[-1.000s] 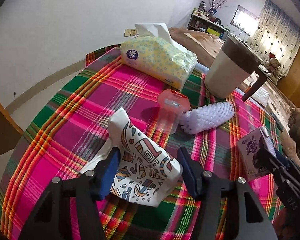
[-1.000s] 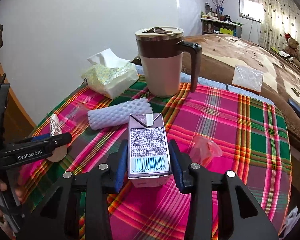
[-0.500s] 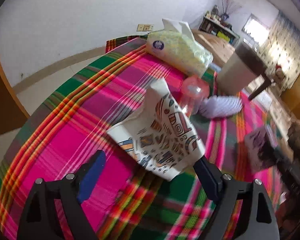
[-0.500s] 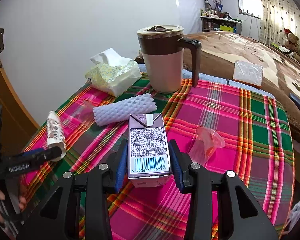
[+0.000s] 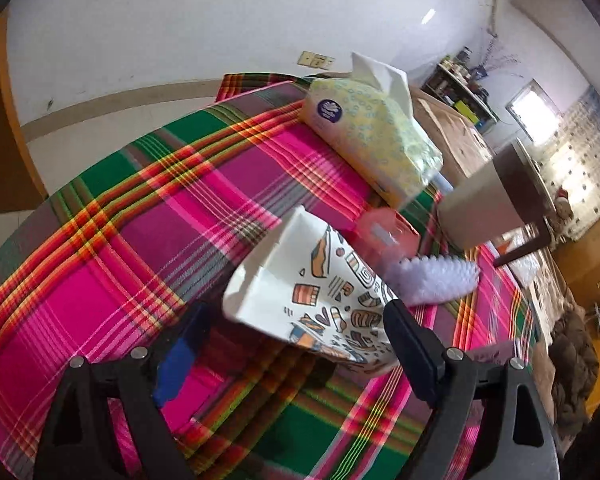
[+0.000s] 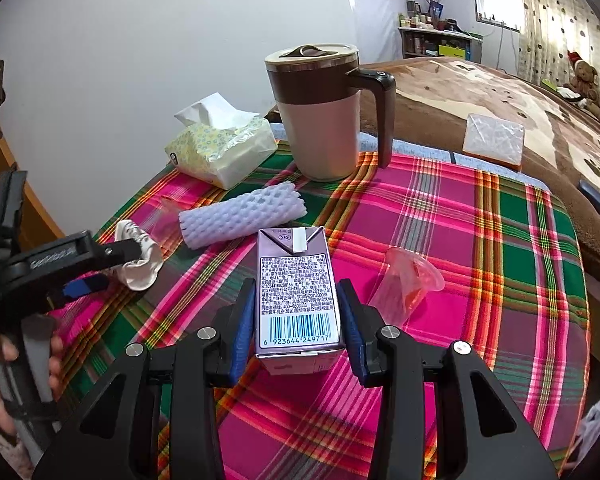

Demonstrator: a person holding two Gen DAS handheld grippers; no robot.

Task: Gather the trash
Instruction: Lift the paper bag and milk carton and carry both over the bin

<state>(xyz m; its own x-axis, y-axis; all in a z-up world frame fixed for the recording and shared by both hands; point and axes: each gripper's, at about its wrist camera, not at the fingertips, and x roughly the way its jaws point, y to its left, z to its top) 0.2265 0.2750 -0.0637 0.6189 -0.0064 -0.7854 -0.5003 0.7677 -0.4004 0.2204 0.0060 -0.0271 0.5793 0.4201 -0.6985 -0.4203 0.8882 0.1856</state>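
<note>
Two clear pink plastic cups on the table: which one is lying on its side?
The plastic cup just right of the purple milk carton lies tipped over. The other cup, behind the white foam sleeve, appears upright.

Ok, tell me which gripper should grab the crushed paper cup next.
Left. The left gripper is open, and the paper cup already sits between its fingers, against the right-hand one. The right gripper is occupied, closed on the milk carton, and the cup lies well off to its left.
</note>
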